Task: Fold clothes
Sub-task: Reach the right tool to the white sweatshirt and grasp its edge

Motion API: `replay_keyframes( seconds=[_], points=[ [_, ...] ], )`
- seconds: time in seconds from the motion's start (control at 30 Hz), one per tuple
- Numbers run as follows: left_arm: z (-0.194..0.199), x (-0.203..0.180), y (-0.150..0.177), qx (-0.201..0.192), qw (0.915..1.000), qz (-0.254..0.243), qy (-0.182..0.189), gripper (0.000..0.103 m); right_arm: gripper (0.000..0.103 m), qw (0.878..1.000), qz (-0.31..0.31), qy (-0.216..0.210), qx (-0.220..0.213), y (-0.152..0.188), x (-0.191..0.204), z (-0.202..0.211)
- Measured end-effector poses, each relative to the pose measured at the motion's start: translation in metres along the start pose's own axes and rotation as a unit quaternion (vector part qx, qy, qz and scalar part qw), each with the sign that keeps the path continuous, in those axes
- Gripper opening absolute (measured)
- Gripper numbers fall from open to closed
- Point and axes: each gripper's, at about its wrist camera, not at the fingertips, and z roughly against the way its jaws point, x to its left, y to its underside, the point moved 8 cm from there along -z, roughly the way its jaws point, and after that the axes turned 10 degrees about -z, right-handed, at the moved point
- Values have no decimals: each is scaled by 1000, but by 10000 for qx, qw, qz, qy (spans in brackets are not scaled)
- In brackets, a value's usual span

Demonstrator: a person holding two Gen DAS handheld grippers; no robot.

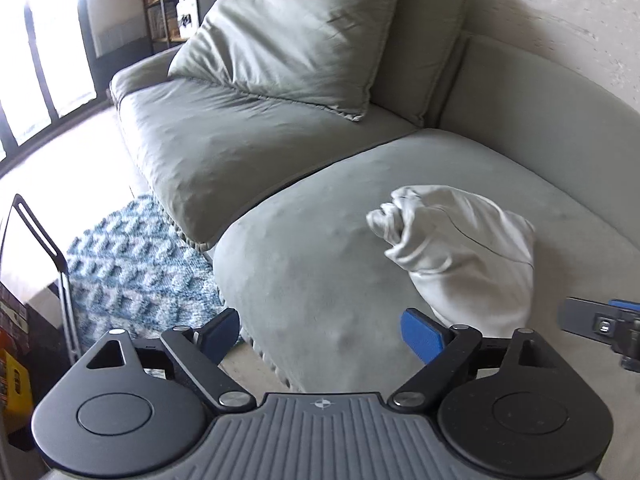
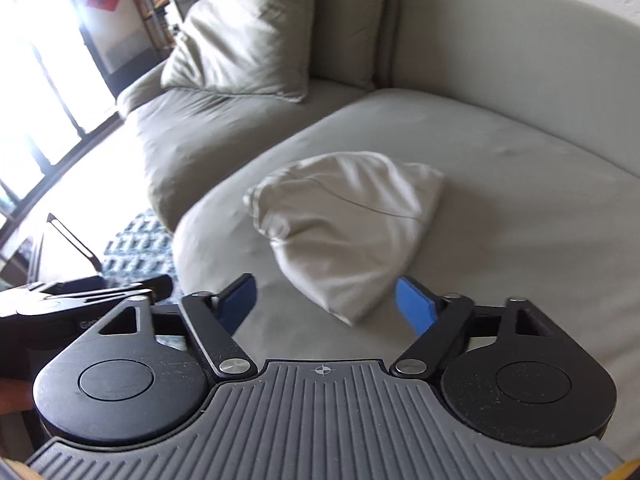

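A white garment (image 1: 460, 248) lies bunched in a loose heap on the near seat cushion of a grey-green sofa (image 1: 320, 272). It also shows in the right wrist view (image 2: 344, 224), just beyond the fingers. My left gripper (image 1: 320, 336) is open and empty, above the cushion's front edge, with the garment to its right. My right gripper (image 2: 326, 304) is open and empty, and the garment's near corner lies between and just ahead of its blue pads (image 2: 414, 304). Part of the right gripper shows at the right edge of the left wrist view (image 1: 600, 326).
Two large grey pillows (image 1: 296, 36) lean against the sofa back on the far cushion. A blue and white patterned rug (image 1: 132, 264) lies on the floor at the left. A black metal stand (image 1: 44, 256) is at the left edge. Windows and shelves stand behind.
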Motion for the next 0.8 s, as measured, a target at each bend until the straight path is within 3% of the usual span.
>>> replay_keyframes(
  seconds=[0.1, 0.23, 0.33, 0.37, 0.4, 0.43, 0.5, 0.6, 0.67, 0.73, 0.8],
  points=[
    [-19, 13, 0, 82, 9996, 246, -73, 87, 77, 9999, 109, -113, 7, -19, 17, -46],
    [-35, 24, 10, 277, 9981, 544, -52, 87, 87, 9998, 133, 67, 98, -42, 34, -111],
    [-39, 26, 23, 455, 9965, 703, 33, 87, 85, 9979, 491, 331, 281, -41, 42, -155],
    [-38, 25, 27, 495, 9962, 707, 65, 87, 47, 9965, 659, 381, 347, -38, 44, -167],
    [-35, 24, 30, 511, 9962, 700, 97, 87, 18, 9967, 620, 385, 349, -37, 42, -170],
    [-33, 23, 32, 527, 9961, 694, 129, 87, 12, 9985, 340, 337, 278, -38, 35, -163],
    [-24, 20, 35, 475, 9965, 656, 212, 87, 11, 9995, -202, 220, 92, -42, 22, -143],
    [-4, 6, 34, 284, 9973, 569, 359, 87, 10, 9920, -1125, -226, -527, -57, -21, -59],
    [15, -14, 26, 36, 9972, 453, 595, 87, 10, 9769, -1725, -755, -1012, -62, -57, 17],
    [36, -40, 18, -216, 9956, 276, 868, 88, 10, 9542, -2306, -1090, -1562, -55, -106, 98],
    [57, -76, 13, -363, 9925, -83, 1161, 88, 12, 9378, -3046, -568, -1568, -21, -170, 148]
  ],
)
